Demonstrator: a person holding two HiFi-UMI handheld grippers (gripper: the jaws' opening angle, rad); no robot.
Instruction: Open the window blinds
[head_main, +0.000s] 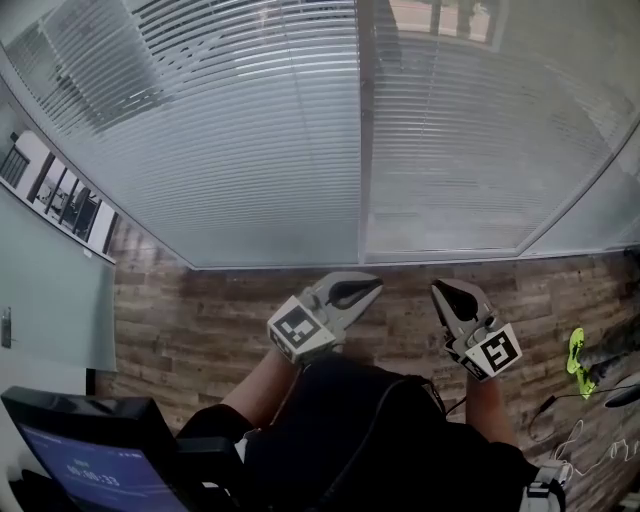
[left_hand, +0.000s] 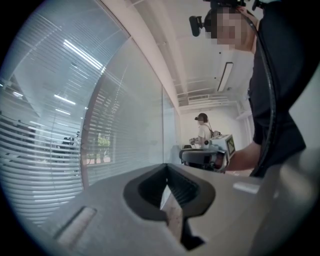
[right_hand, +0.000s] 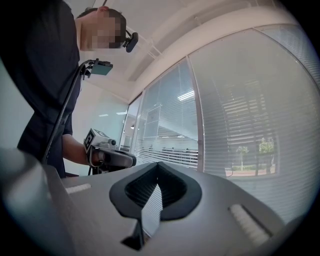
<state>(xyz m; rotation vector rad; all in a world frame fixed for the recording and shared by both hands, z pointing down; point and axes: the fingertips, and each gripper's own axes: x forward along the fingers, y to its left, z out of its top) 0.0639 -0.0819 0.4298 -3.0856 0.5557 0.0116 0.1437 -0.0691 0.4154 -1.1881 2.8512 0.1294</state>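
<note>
Window blinds (head_main: 250, 150) hang lowered over the whole glass wall ahead, their horizontal slats reaching down to the bottom frame at floor level. A pale vertical post (head_main: 363, 130) splits them into two wide panels, and in the right gripper view trees and daylight show faintly between the slats. Below the window lies a wood-patterned floor (head_main: 200, 320). The person's dark shirt (head_main: 380, 440) fills the lower middle of the head view, with a dark monitor (head_main: 90, 455) showing a blue screen at the lower left.

Both forearms reach forward from the body. The left hand-held gripper (head_main: 372, 285) points toward the blinds from just left of the post line, short of the slats and touching nothing. Its own view shows the two tips met, only the hollow between the dark pads behind them, and nothing held. The right hand-held gripper (head_main: 440, 290) is alongside it, a little apart, also aimed at the window and clear of it; its jaws are likewise closed together and empty.

A small bright green object (head_main: 576, 362) lies on the floor at the far right, beside some thin cables (head_main: 560, 440).
</note>
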